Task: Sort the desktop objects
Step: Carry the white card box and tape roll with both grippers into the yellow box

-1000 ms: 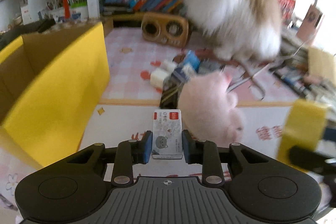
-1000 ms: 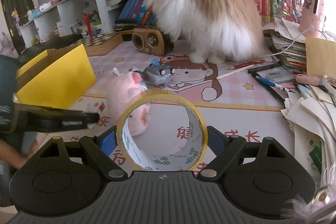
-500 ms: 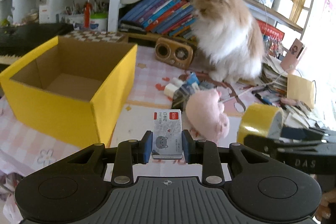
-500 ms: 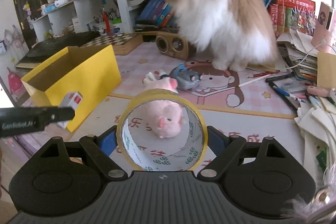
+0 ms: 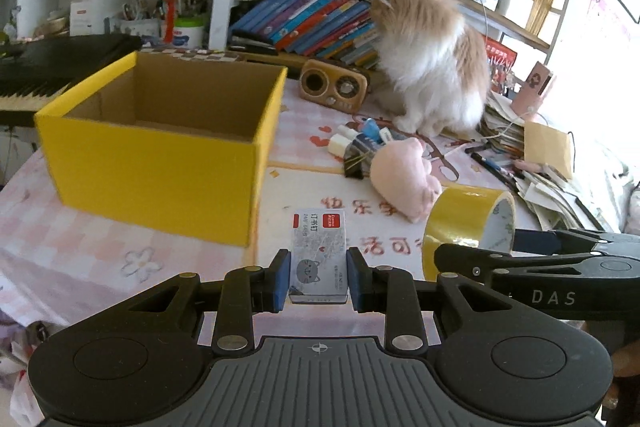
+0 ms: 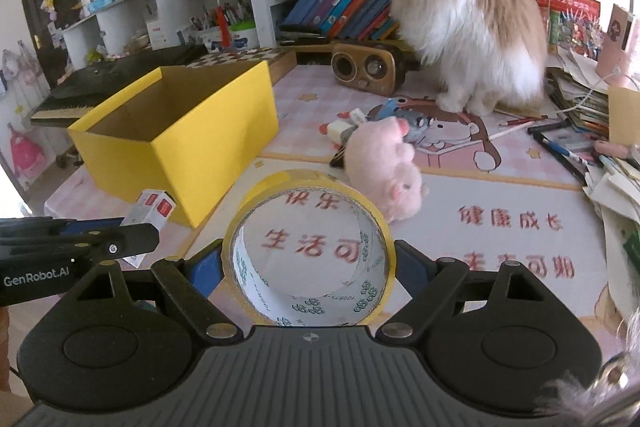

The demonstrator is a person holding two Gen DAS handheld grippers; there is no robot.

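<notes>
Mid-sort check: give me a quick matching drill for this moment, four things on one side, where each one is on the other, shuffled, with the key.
Things:
1. staple box
2. tape roll
3. pink plush pig
4. cat

Places:
A. lying on the mat, right of the yellow box
B. clamped in the left gripper
C. at the back of the desk, by the wooden speaker
D. clamped in the right gripper

Pairs: 1-B, 2-D, 3-A, 4-C
</notes>
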